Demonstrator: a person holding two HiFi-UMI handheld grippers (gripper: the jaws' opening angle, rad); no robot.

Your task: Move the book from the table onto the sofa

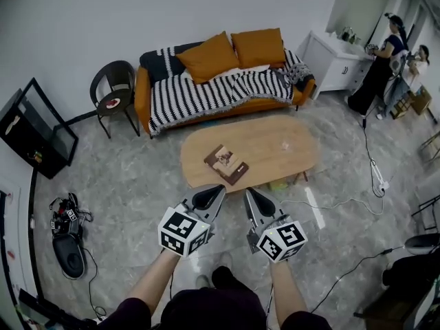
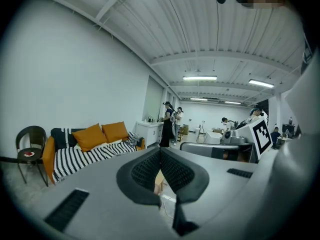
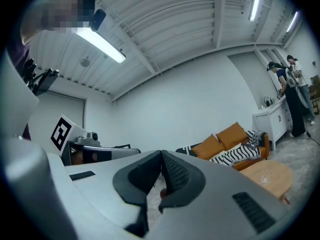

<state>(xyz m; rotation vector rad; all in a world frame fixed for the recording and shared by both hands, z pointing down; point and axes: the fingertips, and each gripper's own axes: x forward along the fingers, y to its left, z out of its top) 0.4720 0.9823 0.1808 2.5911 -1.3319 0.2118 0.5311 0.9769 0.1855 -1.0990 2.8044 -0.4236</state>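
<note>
While the left hand-held gripper [image 1: 208,199] and right hand-held gripper [image 1: 256,203] hang side by side, both are closed and empty (jaws together in each gripper view, nothing between them). The book [image 1: 226,163] lies flat on the counter [image 1: 289,146], near the counter's 8 o'clock edge, at 12 o'clock of the two tips, which are short of the counter. The sofa [image 1: 142,91] sits at 12 o'clock beyond the counter and apart from it, with a striped throw [image 1: 206,96] and orange cushions [image 1: 208,57] on it.
</note>
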